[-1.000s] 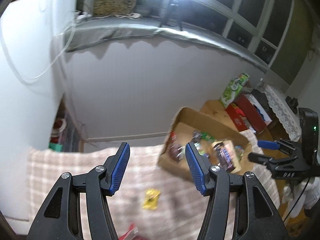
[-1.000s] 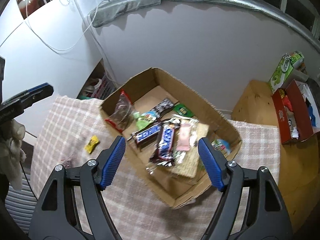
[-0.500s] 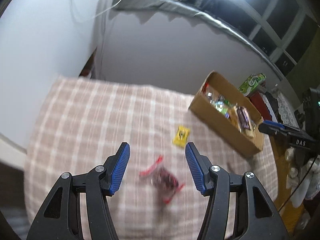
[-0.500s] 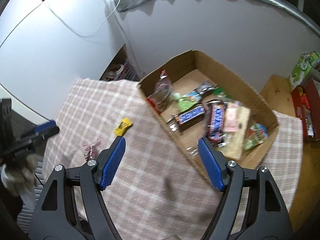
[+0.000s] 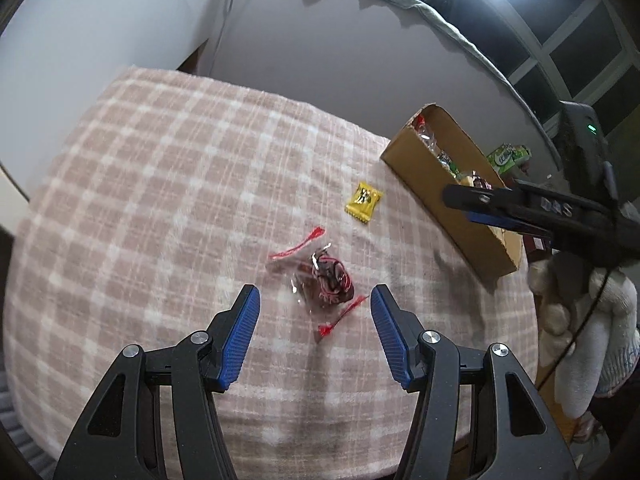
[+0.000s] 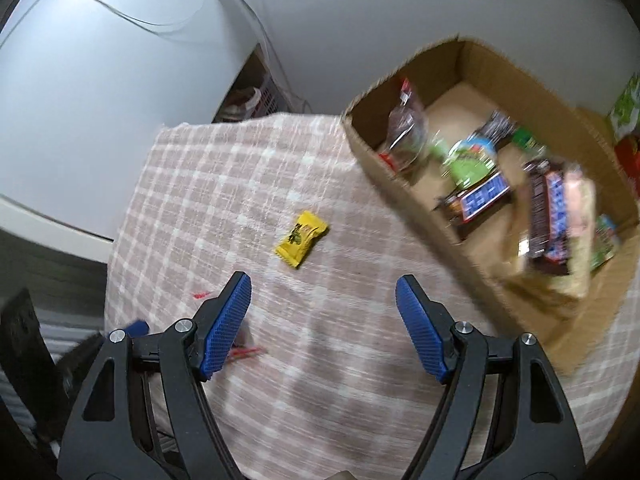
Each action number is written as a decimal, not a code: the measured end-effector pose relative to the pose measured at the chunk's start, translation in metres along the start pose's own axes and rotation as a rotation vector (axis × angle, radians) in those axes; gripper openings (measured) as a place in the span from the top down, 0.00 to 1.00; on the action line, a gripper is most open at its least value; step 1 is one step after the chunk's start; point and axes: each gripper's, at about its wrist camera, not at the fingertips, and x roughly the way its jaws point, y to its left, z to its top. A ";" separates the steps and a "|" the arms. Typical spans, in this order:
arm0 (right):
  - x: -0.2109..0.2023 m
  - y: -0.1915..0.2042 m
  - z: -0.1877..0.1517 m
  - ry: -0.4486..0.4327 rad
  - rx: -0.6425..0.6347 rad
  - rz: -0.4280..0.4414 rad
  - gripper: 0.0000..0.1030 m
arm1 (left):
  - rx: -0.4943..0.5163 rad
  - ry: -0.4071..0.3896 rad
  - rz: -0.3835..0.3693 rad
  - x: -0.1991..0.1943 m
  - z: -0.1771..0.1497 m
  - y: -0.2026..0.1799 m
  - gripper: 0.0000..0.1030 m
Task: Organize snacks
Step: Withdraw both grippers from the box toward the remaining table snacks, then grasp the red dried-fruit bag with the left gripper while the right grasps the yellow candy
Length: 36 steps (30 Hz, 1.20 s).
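Note:
A clear snack bag with red edges and dark contents [image 5: 326, 276] lies on the pink checked cloth [image 5: 160, 184]. My left gripper [image 5: 314, 312] is open just above and short of it, empty. A small yellow packet [image 5: 363, 202] lies further on; it also shows in the right wrist view [image 6: 301, 239]. My right gripper [image 6: 323, 300] is open and empty above the cloth, near the yellow packet. The cardboard box [image 6: 432, 220] holds several snack bars and bags; it also shows in the left wrist view [image 5: 444, 196].
The right gripper [image 5: 500, 208] reaches in from the right in the left wrist view, over the box. White walls [image 5: 320, 40] stand behind the table. Green and red packages [image 5: 508, 156] sit beyond the box. The cloth's front edge [image 5: 320, 452] is close below me.
Both grippers have swung left and down from the box toward the loose snacks. The left one has closed in on the clear bag; the right one now faces the yellow packet.

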 end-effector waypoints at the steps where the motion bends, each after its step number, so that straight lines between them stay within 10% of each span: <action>1: 0.007 0.001 0.002 0.015 0.018 0.004 0.25 | -0.005 0.005 -0.006 0.002 -0.002 0.002 0.45; 17: 0.084 0.011 0.041 0.120 0.212 -0.088 0.46 | -0.030 0.019 -0.064 0.021 -0.012 0.014 0.45; 36: 0.111 0.030 0.056 0.189 0.072 -0.116 0.61 | -0.073 0.066 -0.031 0.078 0.004 0.001 0.48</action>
